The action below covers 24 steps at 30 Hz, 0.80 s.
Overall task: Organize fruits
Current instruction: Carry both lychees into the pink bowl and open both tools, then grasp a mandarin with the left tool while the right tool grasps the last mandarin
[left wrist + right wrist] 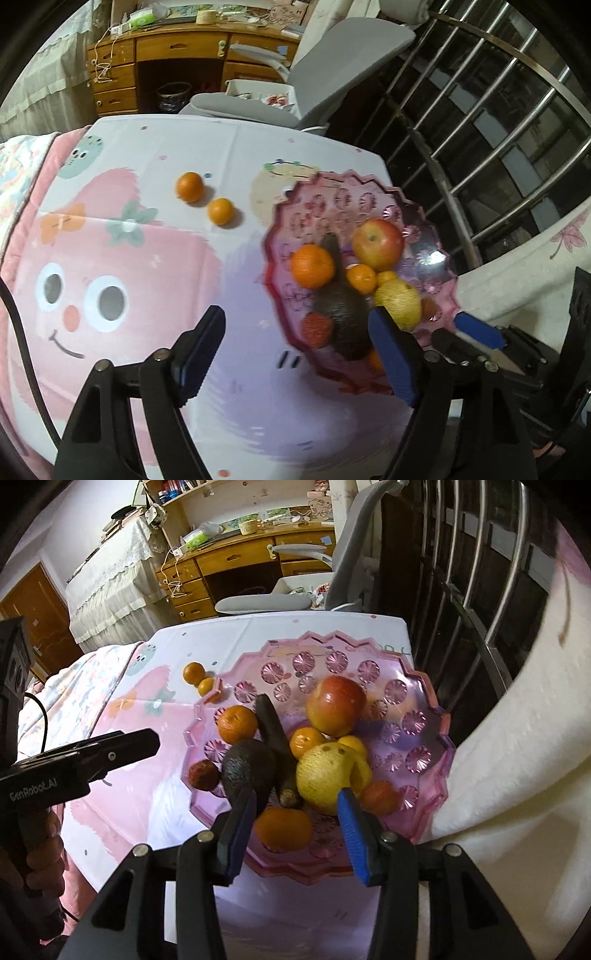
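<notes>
Left wrist view: your left gripper is spread wide, nothing between its fingers, hovering over the counter just left of the pink plate. The right finger pad overlaps the plate's near rim. In the plate: a red-yellow apple toward the far side, a large orange left of it, a small orange at the middle, a yellow pear-like fruit, a dark avocado, and a blurred red fruit near the left rim. Two loose oranges lie on the counter well left of the plate: the farther one and the nearer one, just beside each other.

Right wrist view: your right gripper is spread open above the plate's near edge, holding nothing; an orange lies in the plate between its fingers. Beyond it sit the avocado, pear-like fruit, apple. The left gripper shows left of the plate.
</notes>
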{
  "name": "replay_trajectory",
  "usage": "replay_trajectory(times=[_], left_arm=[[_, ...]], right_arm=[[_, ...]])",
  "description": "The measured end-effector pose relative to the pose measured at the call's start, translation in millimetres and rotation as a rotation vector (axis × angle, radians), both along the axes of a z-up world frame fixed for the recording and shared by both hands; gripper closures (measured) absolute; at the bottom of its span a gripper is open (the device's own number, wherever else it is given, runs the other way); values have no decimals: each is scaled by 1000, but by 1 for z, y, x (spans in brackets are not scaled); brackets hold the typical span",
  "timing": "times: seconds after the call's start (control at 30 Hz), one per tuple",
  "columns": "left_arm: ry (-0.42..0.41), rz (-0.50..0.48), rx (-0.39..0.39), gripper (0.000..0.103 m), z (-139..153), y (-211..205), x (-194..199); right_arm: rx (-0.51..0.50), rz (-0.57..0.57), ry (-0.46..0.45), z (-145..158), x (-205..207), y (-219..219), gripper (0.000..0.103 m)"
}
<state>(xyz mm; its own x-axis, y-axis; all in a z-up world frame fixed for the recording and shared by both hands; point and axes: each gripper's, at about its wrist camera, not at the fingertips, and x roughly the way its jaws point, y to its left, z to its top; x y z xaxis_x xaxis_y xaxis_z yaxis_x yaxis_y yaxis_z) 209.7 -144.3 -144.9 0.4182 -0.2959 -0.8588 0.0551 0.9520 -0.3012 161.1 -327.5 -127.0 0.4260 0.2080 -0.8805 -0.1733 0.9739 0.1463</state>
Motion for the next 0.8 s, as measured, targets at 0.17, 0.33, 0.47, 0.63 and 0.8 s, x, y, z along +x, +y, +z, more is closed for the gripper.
replay_trajectory(times=[0.17, 0.33, 0.47, 0.63, 0.8], left_arm=[[35, -23, 39, 18, 5, 31, 12], [94, -82, 90, 17, 5, 66, 37], [117, -130, 144, 17, 5, 93, 61], [136, -191, 190, 16, 1, 122, 96], [147, -268, 218, 16, -12, 134, 129]], right_arm=[[4, 27, 5, 9, 10, 21, 49], [-27, 47, -30, 20, 22, 53, 41], [-65, 90, -59, 28, 35, 84, 37], [-138, 196, -75, 28, 62, 123, 37], [-212, 287, -80, 19, 92, 156, 37]])
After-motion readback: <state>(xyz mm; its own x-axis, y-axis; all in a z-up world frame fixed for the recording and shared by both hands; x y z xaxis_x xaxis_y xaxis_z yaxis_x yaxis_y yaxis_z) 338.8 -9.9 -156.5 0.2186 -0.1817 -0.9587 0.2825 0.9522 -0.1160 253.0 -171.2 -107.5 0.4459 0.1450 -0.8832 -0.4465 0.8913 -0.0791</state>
